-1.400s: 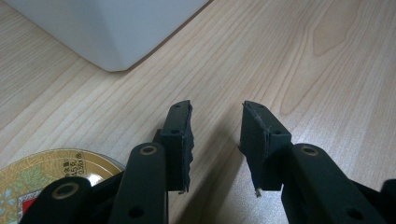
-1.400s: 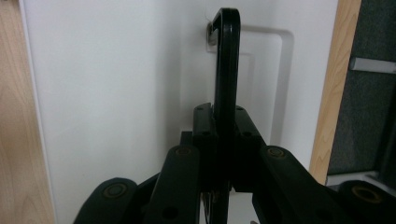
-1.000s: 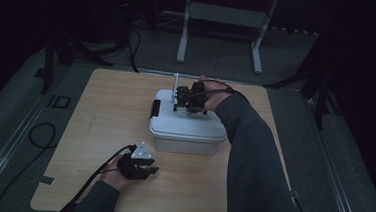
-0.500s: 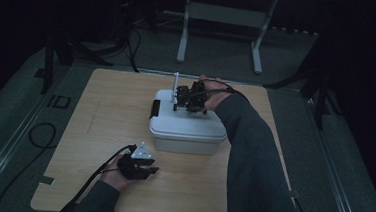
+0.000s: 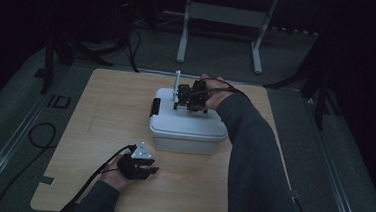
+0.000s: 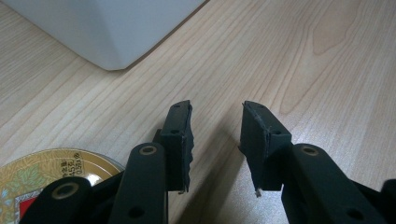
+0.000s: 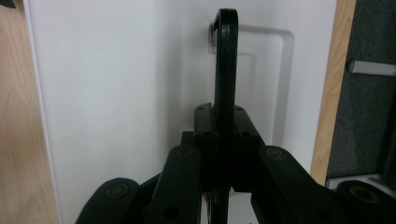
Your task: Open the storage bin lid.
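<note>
High view is dim, so I read it coarse. Left to right: my left gripper (image 5: 141,168) sits low on the wooden table (image 5: 104,125), near its front edge, held in the left hand (image 5: 116,176), with its cable (image 5: 90,179) trailing off toward the bottom. The jaw tips are too small and dark here to judge.

Left gripper view sorts that out: the left gripper (image 6: 217,140) has its jaws parted with a clear gap, nothing between them, bare wood under them. A white box corner (image 6: 107,32) is cut off at the top left, apart from the jaws. A gold round tin (image 6: 42,172) is cropped at the bottom left and partly hidden behind the left jaw arm; its printing is too small to read.

Middle of the high view: the white box (image 5: 187,128) stands on the table center, with a black latch (image 5: 154,107) on its left side. My right gripper (image 5: 191,96) is on top of the box toward its far end, the right hand (image 5: 217,95) and dark sleeve (image 5: 252,155) covering part of the lid.

Right gripper view: the right gripper (image 7: 224,135) is clamped on the black handle (image 7: 225,56), which stands up edge-on over a recess in the lid. The handle's lower part is hidden between the jaws. The table edge and grey floor are cropped at the right.
</note>
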A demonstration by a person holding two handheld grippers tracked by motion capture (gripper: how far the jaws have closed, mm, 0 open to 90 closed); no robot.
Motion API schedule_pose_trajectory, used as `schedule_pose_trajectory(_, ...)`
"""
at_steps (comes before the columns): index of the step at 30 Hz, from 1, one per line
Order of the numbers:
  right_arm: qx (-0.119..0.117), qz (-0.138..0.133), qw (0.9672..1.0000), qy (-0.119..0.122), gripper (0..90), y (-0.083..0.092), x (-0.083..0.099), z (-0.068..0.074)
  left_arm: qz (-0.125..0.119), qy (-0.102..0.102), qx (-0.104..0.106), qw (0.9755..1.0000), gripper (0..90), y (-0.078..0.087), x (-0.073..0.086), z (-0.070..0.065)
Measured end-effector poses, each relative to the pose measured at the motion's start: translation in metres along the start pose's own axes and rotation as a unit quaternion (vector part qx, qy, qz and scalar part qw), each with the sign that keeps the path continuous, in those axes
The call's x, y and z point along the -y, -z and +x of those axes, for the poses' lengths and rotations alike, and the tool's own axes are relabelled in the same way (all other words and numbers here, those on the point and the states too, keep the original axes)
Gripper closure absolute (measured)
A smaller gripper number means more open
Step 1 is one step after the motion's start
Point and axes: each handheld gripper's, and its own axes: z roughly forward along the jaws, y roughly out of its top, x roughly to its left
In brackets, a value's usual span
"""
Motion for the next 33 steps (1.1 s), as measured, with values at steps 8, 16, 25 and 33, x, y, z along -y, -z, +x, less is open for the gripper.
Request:
schedule_pose_trajectory(8, 0.004, 0.002, 1.0000, 0.000, 84.1, 0.007, 0.000, -0.002, -0.001, 0.000, 0.000, 1.0000, 63.3, 0.000, 0.000, 0.000)
schedule_pose_trajectory(16, 0.007, 0.002, 1.0000, 0.002, 84.1, 0.012, 0.000, -0.002, -0.001, 0.001, 0.000, 1.0000, 63.3, 0.000, 0.000, 0.000)
schedule_pose_trajectory(25, 0.010, 0.003, 0.9999, 0.000, 84.2, 0.015, 0.003, -0.002, -0.002, 0.002, 0.001, 1.0000, 63.3, 0.000, 0.000, 0.000)
schedule_pose_trajectory(33, 0.010, 0.003, 0.9999, -0.006, 84.1, 0.020, 0.007, -0.003, -0.002, 0.001, 0.000, 1.0000, 63.3, 0.000, 0.000, 0.000)
